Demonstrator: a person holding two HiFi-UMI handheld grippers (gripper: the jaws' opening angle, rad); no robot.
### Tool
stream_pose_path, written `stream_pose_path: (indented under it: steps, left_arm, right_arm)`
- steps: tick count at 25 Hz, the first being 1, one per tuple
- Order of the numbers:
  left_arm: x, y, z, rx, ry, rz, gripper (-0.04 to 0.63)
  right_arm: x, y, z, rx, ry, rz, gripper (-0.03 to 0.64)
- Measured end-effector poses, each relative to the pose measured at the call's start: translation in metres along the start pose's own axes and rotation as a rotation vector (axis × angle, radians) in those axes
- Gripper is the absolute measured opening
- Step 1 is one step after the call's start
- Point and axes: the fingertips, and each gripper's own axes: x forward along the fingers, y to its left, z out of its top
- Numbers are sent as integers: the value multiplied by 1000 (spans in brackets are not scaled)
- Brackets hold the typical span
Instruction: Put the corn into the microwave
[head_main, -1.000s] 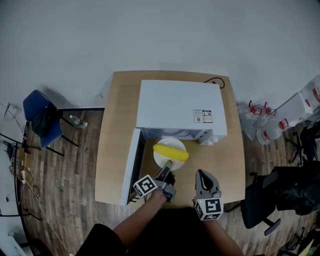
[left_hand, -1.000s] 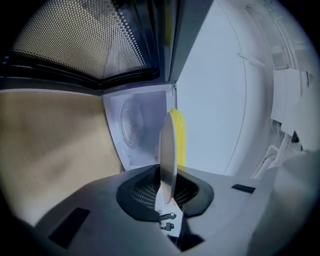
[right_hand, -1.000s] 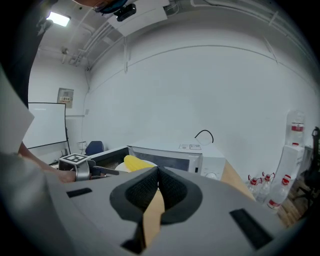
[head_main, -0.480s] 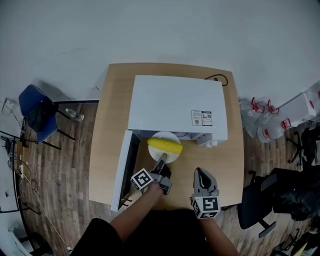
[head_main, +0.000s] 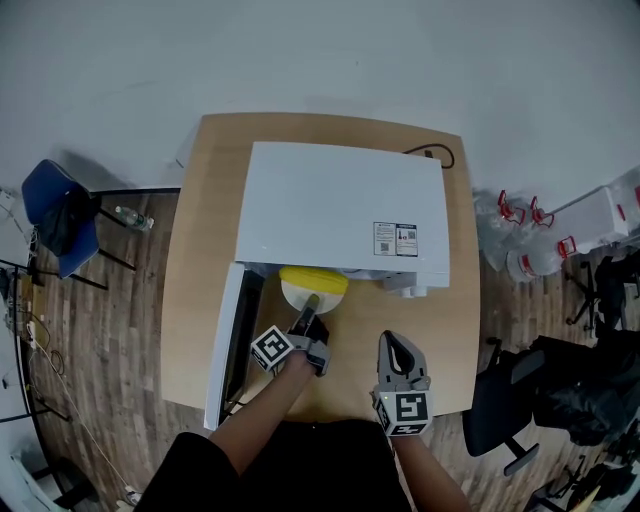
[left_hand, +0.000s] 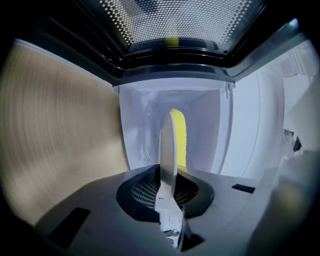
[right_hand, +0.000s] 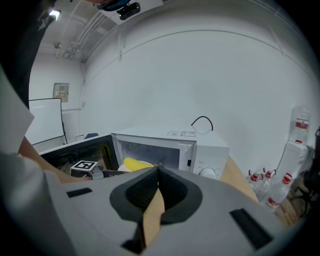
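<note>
A yellow corn cob (head_main: 313, 279) lies on a white plate (head_main: 305, 296), which sits at the mouth of the white microwave (head_main: 340, 215), partly under its top edge. My left gripper (head_main: 311, 304) is shut on the plate's near rim. In the left gripper view the plate (left_hand: 167, 147) runs edge-on between the jaws, with the corn (left_hand: 179, 136) beside it and the white cavity (left_hand: 205, 130) straight ahead. My right gripper (head_main: 397, 346) hovers over the table to the right, shut with nothing in it. Its own view shows the corn (right_hand: 134, 163) in the opening.
The microwave door (head_main: 226, 340) swings open to the left, close beside my left arm. The wooden table (head_main: 450, 330) has bare surface on the right. A black cable (head_main: 432, 152) lies behind the microwave. A blue chair (head_main: 55, 215) and bottles (head_main: 520, 240) stand on the floor.
My left gripper has carried the plate with the corn forward, from the table in front of the opening to the microwave's mouth. The right gripper has shifted slightly forward too.
</note>
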Motion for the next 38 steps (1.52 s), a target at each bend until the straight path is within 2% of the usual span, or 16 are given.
stream_pose_path:
  steps: [6, 14, 21, 26, 33, 38]
  left_arm:
    - [13, 15, 6, -36, -11, 7, 32]
    - [21, 26, 12, -23, -30, 50, 32]
    - [34, 33, 15, -16, -45, 56, 32]
    - [44, 40, 14, -50, -35, 79, 31]
    - [51, 40, 19, -27, -37, 80, 32]
    - [55, 38, 21, 3, 1, 80, 32]
  right_arm:
    - [5, -7, -9, 3, 28, 12, 60]
    - [16, -13, -17, 29, 55, 25, 60]
    - [23, -16, -17, 44, 54, 36, 60]
    - [22, -24, -17, 46, 54, 25, 60]
    - [22, -30, -25, 59, 68, 12, 60]
    - [22, -24, -26, 57, 70, 22, 60]
